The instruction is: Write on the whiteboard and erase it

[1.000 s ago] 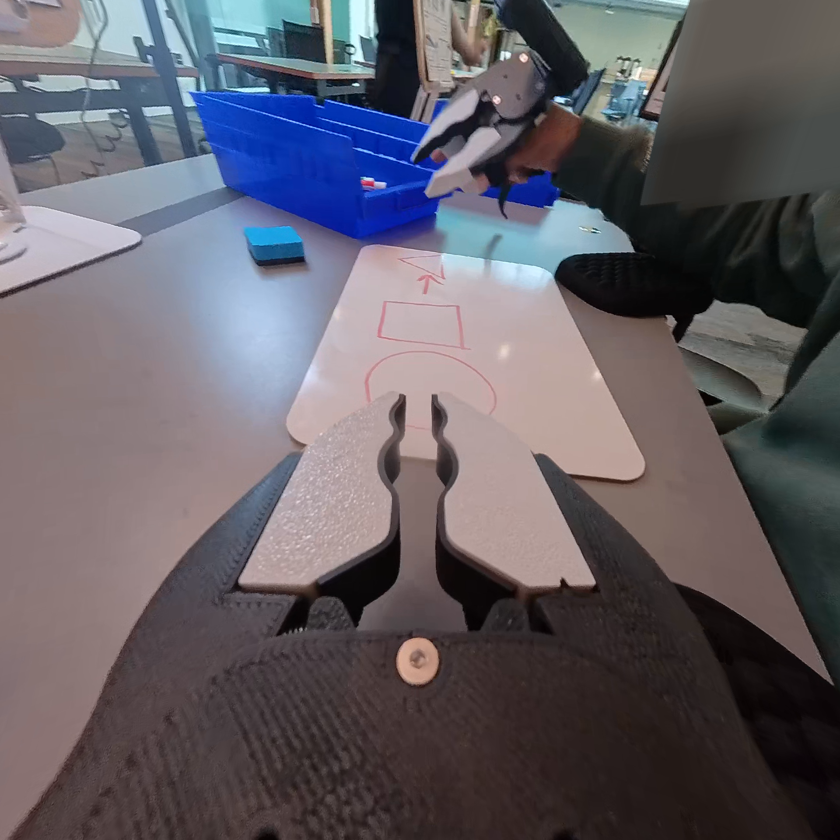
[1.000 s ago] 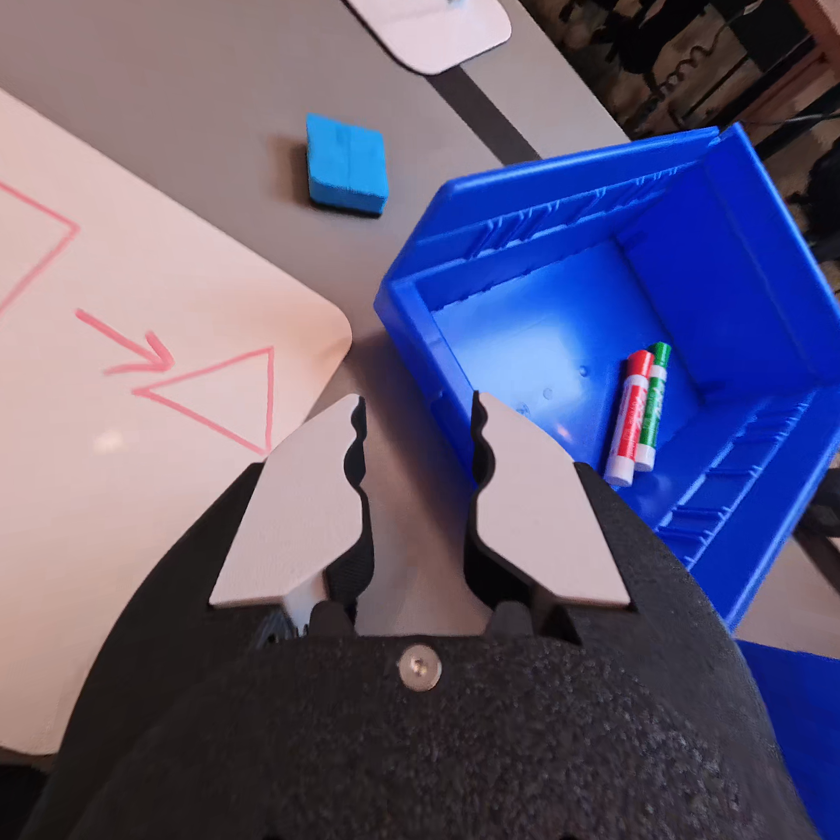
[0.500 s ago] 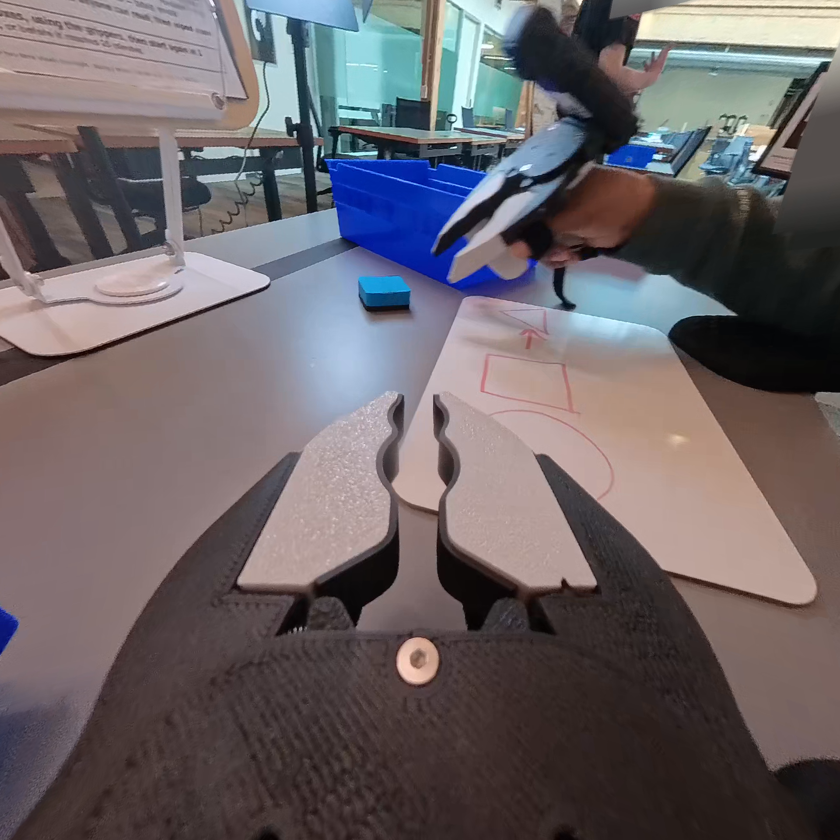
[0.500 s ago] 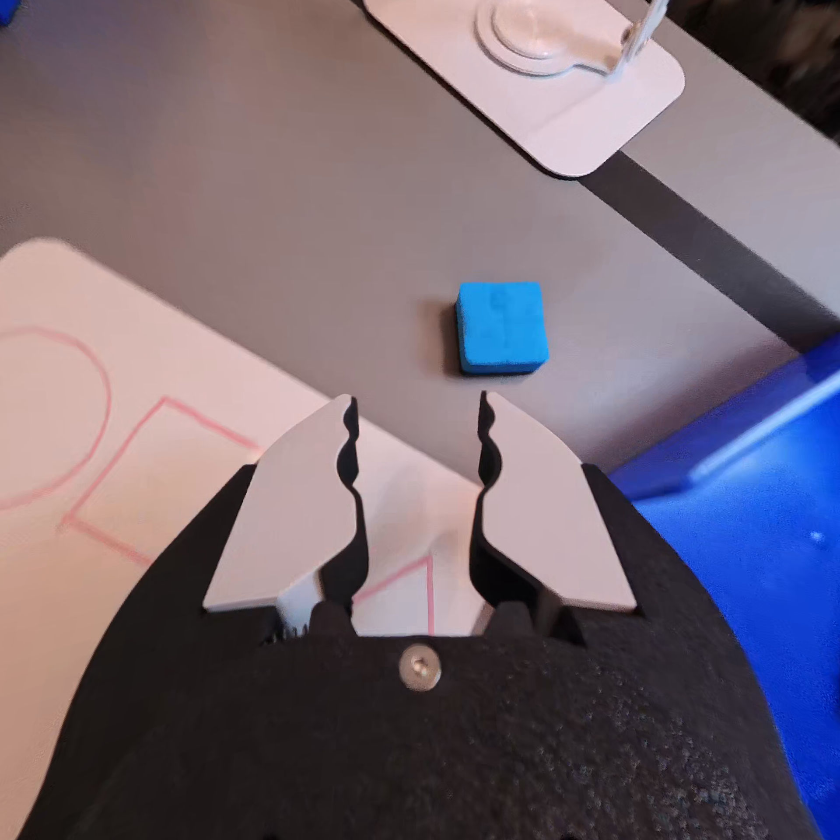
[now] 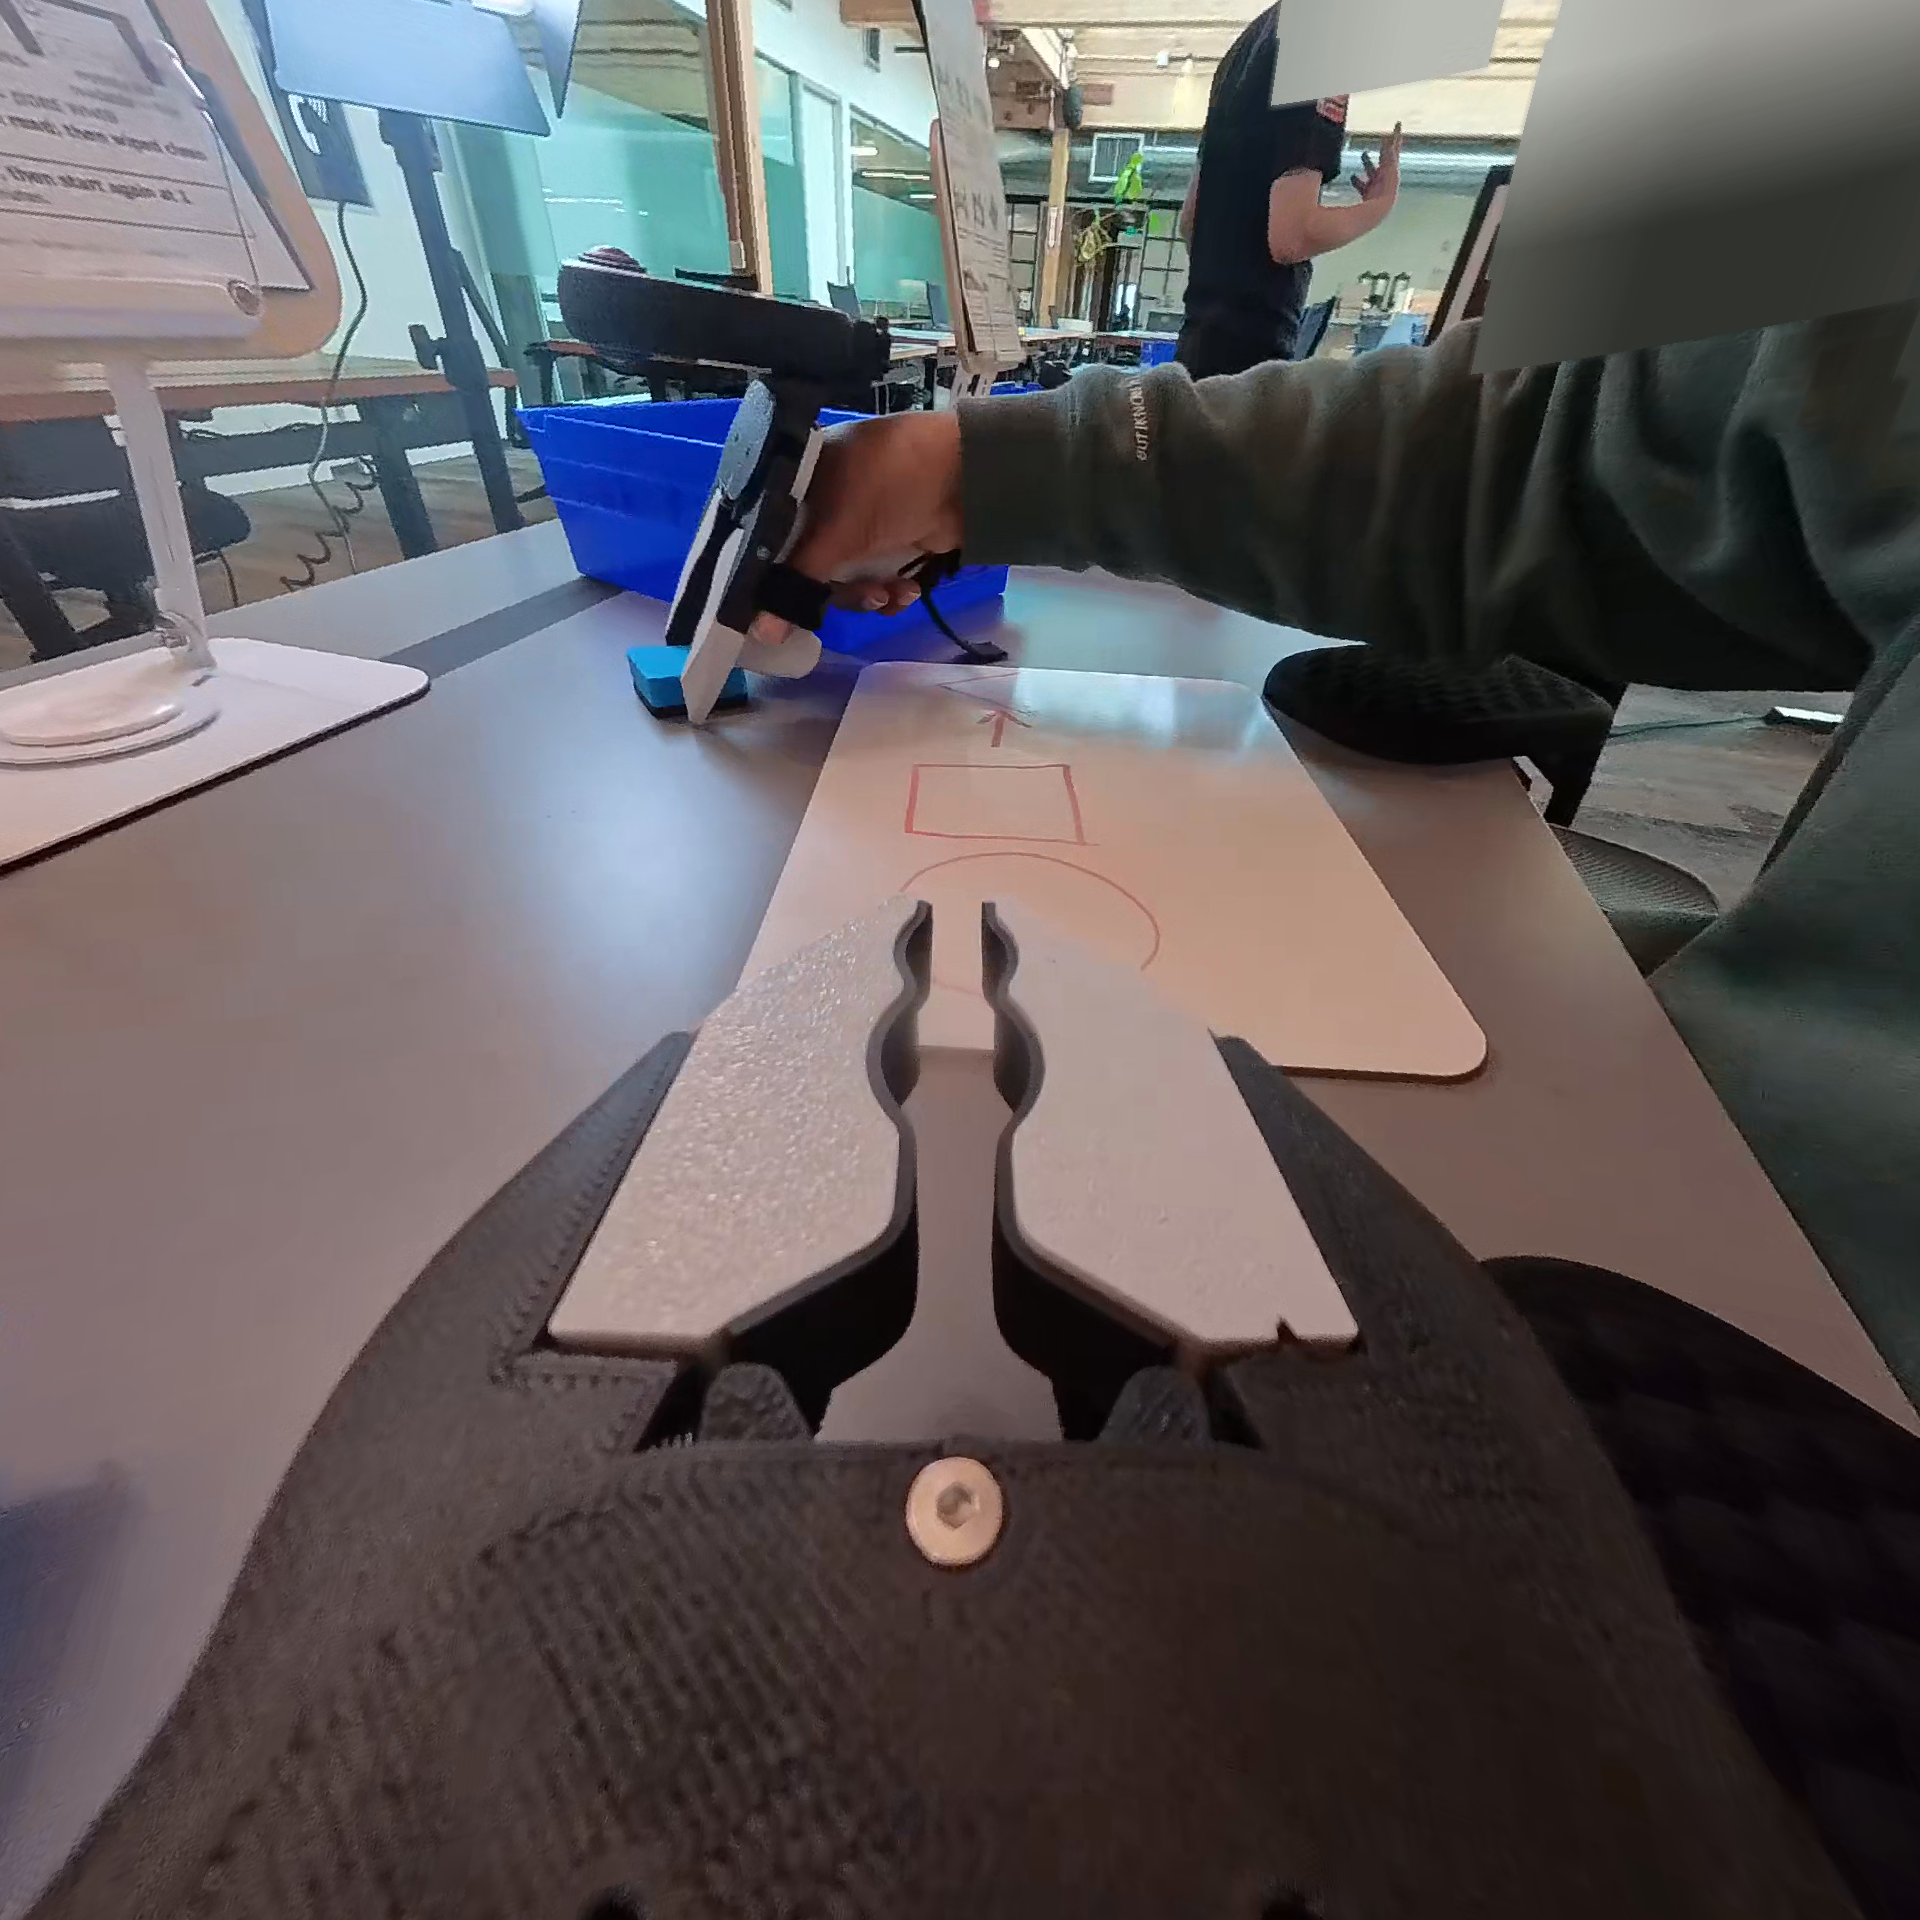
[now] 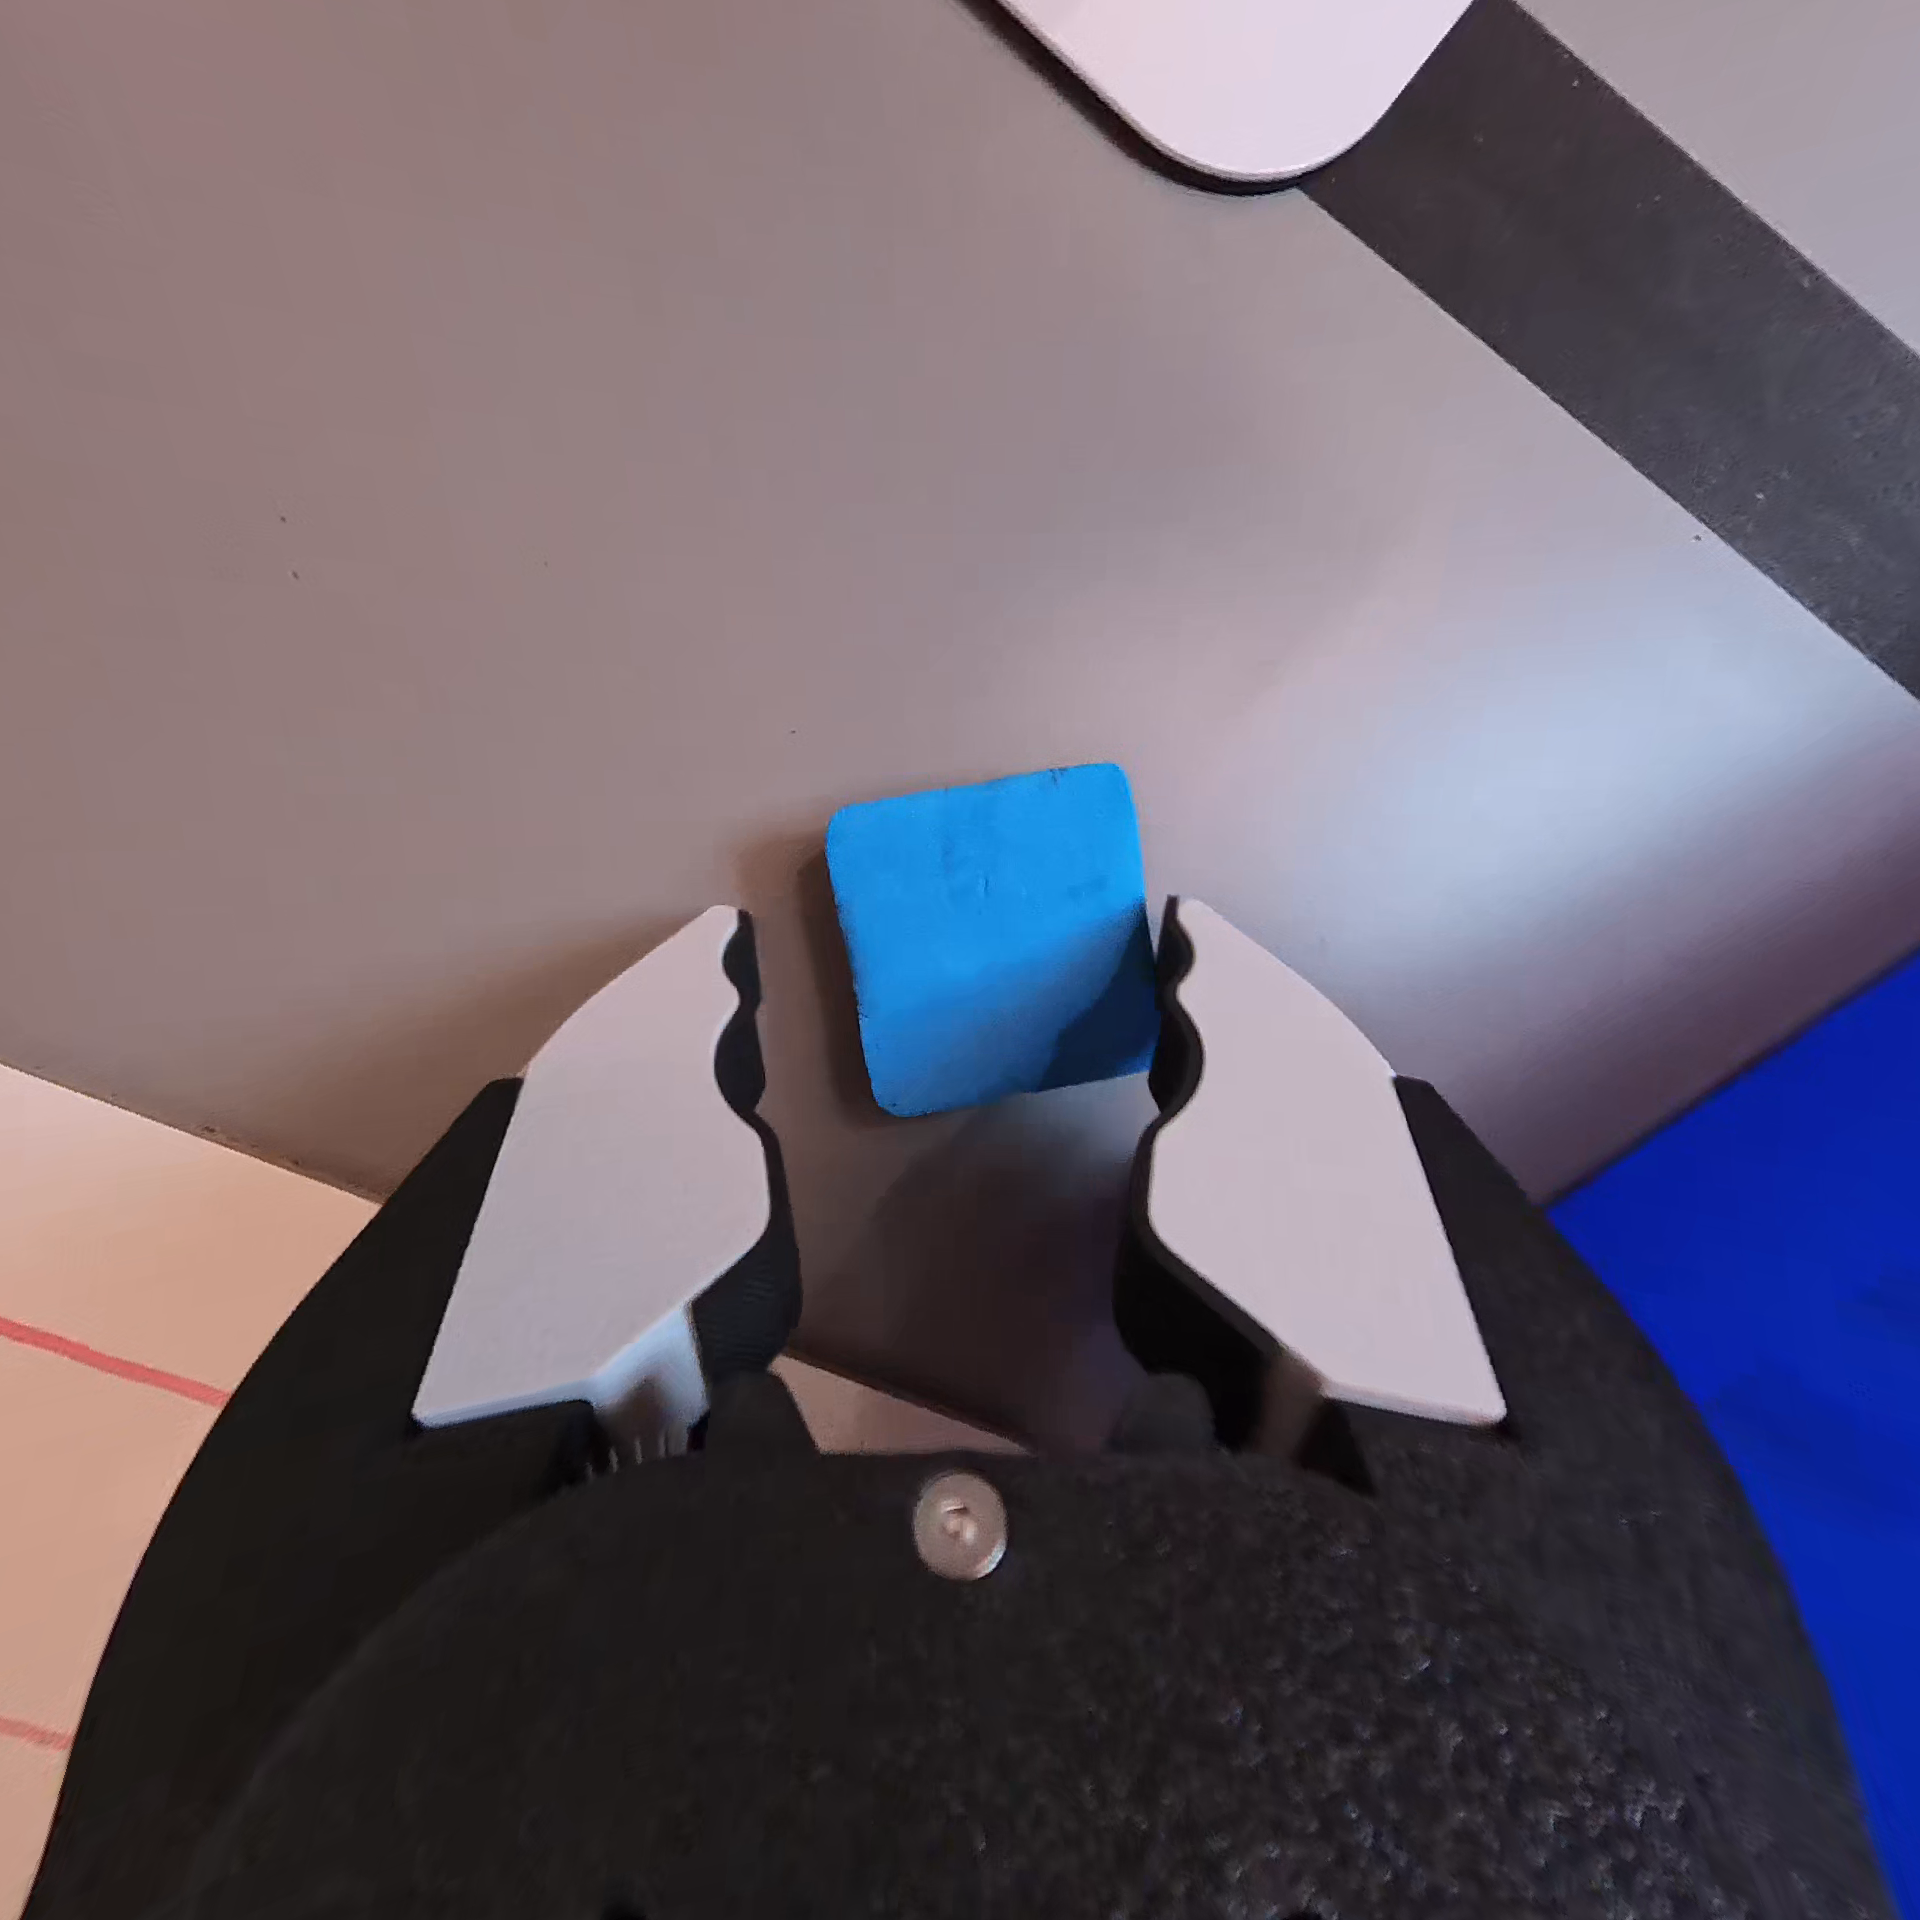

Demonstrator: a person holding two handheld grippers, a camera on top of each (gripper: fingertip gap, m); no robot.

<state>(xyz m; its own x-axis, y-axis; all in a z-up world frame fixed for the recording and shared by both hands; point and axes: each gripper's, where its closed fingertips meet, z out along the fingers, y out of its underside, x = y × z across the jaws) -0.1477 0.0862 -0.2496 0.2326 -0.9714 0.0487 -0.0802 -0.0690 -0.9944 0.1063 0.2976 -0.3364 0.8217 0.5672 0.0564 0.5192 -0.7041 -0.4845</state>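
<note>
Your right hand-held gripper [image 6: 956, 925] is tipped down over the blue eraser [image 6: 992, 935], jaws spread wide, one finger on either side of the eraser's near half. The right fingertip [image 6: 1179, 935] looks to be at the eraser's edge, the left one has a clear gap; nothing clamped. The eraser lies flat on the grey table [image 6: 520, 520], just beside the whiteboard's [image 5: 1195, 862] far-left corner and in front of the blue bin [image 5: 623, 488]. The whiteboard lies flat on the table with red marks on it: circle nearest your left hand-held gripper [image 5: 956, 925], then a square, an arrow and a triangle at the far end. The left hand-held gripper sits low at the whiteboard's near edge, jaws only a narrow slit apart, holding nothing. A white stand base [image 5: 208, 707] is left of the eraser, well clear of the whiteboard.
</note>
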